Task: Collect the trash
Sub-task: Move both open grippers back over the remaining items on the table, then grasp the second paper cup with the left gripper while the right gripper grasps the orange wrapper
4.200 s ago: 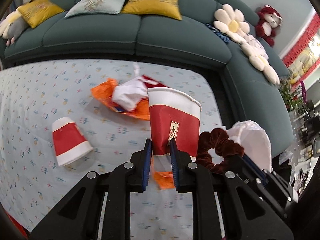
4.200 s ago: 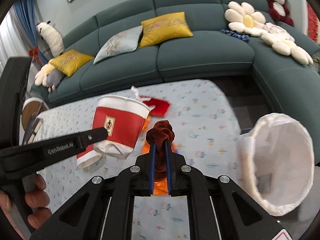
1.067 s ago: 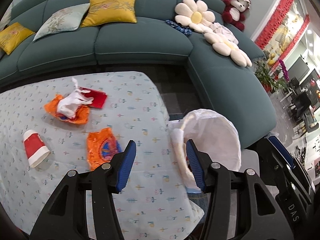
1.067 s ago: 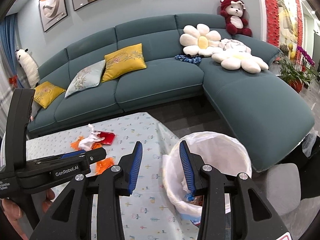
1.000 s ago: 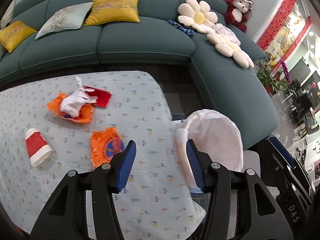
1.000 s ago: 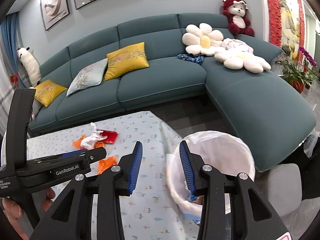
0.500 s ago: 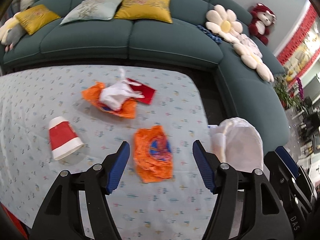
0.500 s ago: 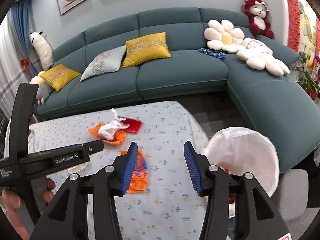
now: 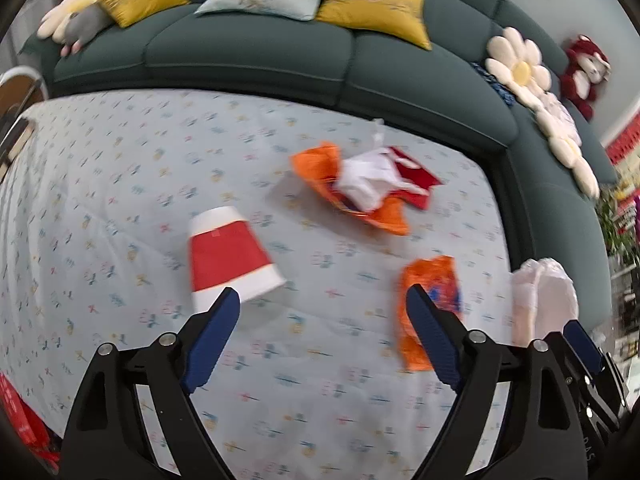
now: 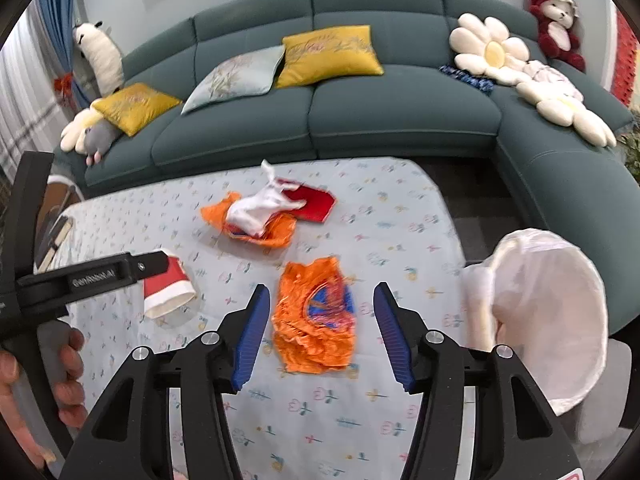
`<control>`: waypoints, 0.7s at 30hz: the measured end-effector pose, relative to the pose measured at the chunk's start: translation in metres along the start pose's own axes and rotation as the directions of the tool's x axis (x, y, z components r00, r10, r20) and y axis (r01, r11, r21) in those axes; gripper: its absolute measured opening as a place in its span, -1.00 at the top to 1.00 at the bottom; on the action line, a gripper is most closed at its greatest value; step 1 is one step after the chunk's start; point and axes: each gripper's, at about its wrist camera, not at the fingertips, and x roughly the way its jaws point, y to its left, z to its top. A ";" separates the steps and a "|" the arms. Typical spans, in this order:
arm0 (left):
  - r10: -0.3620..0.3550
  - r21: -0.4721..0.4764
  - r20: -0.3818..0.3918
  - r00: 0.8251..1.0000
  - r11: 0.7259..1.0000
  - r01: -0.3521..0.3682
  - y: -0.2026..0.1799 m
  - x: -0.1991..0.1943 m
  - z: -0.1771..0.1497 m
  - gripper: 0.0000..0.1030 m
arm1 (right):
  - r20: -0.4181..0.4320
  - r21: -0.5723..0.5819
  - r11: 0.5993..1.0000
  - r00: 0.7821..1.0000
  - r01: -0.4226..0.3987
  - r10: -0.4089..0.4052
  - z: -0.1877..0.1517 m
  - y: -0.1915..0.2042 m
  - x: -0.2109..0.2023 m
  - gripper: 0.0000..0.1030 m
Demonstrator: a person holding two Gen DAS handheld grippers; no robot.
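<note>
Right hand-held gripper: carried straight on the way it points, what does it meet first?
Most likely the crumpled orange wrapper, framed between the open jaws of the right hand-held gripper on the tablecloth; depth is uncertain.

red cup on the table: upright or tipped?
Upside down. The cup stands on its wide white rim, narrow base up, on the tablecloth; nothing touches it.

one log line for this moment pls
left gripper: open, empty, jaws just widened | right gripper: open, just widened, above orange wrapper | red paper cup: on table | trash bin: beside table
</note>
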 end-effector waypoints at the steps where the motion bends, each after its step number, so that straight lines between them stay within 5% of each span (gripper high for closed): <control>1: 0.009 -0.008 -0.005 1.000 1.000 -0.009 0.008 0.003 0.001 -0.59 | -0.009 -0.006 1.000 1.000 -0.003 0.003 -0.001 0.005 0.006 -0.04; 12: 0.065 -0.076 -0.086 0.994 0.994 -0.072 0.069 0.047 0.004 -0.61 | -0.103 -0.048 0.998 0.994 -0.029 0.023 -0.005 0.040 0.070 -0.04; 21: 0.063 -0.090 -0.151 0.987 0.993 -0.078 0.077 0.084 0.002 -0.61 | -0.180 -0.039 0.999 0.984 -0.016 0.008 -0.011 0.034 0.112 -0.04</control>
